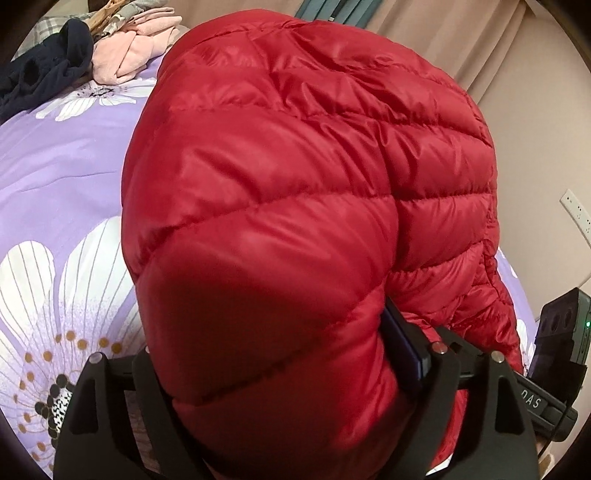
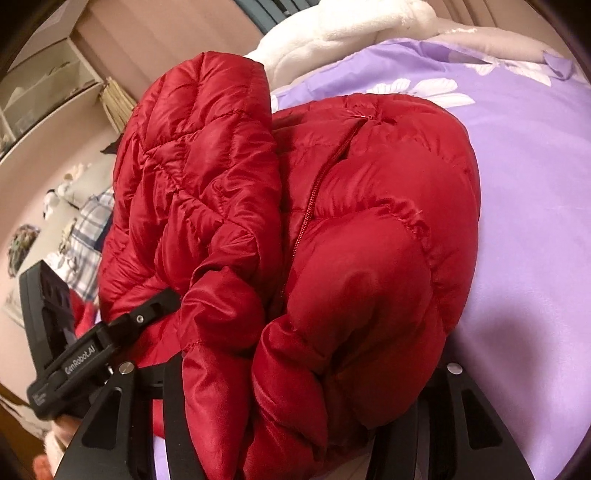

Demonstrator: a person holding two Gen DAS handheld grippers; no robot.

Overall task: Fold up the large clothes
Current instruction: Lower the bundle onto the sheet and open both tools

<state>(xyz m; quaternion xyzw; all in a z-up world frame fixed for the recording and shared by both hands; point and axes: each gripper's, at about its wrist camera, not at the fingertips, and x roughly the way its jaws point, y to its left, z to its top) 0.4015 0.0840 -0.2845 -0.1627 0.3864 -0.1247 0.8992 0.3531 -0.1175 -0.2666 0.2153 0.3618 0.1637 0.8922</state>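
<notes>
A red quilted down jacket [image 1: 295, 177] lies bunched on the purple flowered bedsheet [image 1: 55, 166]. My left gripper [image 1: 273, 343] stands wide, with a puffy fold of the jacket bulging between its fingers [image 1: 406, 343]; the pads do not look clamped on it. In the right wrist view the jacket [image 2: 369, 192] shows its zip and a folded sleeve. My right gripper [image 2: 306, 373] is shut on a thick bunch of the jacket, which hides most of its fingers. The two grippers sit close together on the jacket's near edge.
A pink garment [image 1: 136, 48] and a dark navy one [image 1: 44, 70] are heaped at the bed's far left. A white fleece blanket [image 2: 332, 33] lies at the far end. Beige curtains [image 1: 480, 44] and a shelf [image 2: 48, 85] stand beyond the bed. Bare sheet [image 2: 535, 221] spreads to the right.
</notes>
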